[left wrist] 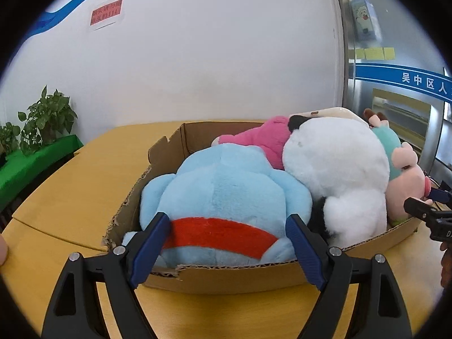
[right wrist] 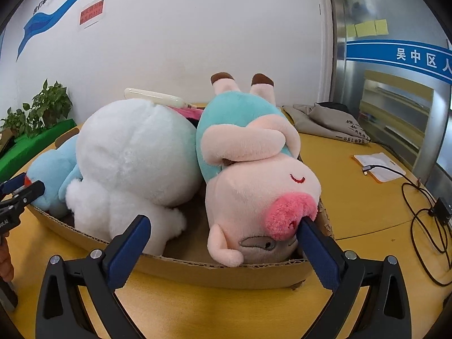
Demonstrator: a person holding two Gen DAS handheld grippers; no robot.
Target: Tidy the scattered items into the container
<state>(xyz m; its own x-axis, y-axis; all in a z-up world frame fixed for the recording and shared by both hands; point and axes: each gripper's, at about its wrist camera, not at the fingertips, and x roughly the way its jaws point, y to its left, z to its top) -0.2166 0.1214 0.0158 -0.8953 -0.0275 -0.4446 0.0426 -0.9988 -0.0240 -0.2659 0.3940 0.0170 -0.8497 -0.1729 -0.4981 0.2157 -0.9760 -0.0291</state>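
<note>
a shallow cardboard box (left wrist: 226, 278) sits on a yellow wooden table (left wrist: 70, 186) and is packed with soft toys. at its near left lies a light blue plush (left wrist: 226, 197) with a red band, beside it a big white plush (left wrist: 336, 169) with black patches, and behind those a pink plush (left wrist: 262, 138). at the right end a pig plush (right wrist: 254, 175) in a teal outfit lies head toward the near edge, feet up at the far side. the left gripper (left wrist: 226, 251) is released, its blue fingers (left wrist: 149, 248) spread wide on either side of the blue plush at the box's near wall. the right gripper (right wrist: 223, 251) is also released, one finger tip touching the pig's pink snout, nothing grasped. on the table to the far right lie a grey bag (right wrist: 325, 121), a white pouch (right wrist: 378, 166) and a black cable (right wrist: 423, 214). a potted plant (left wrist: 45, 118) stands far left.
</note>
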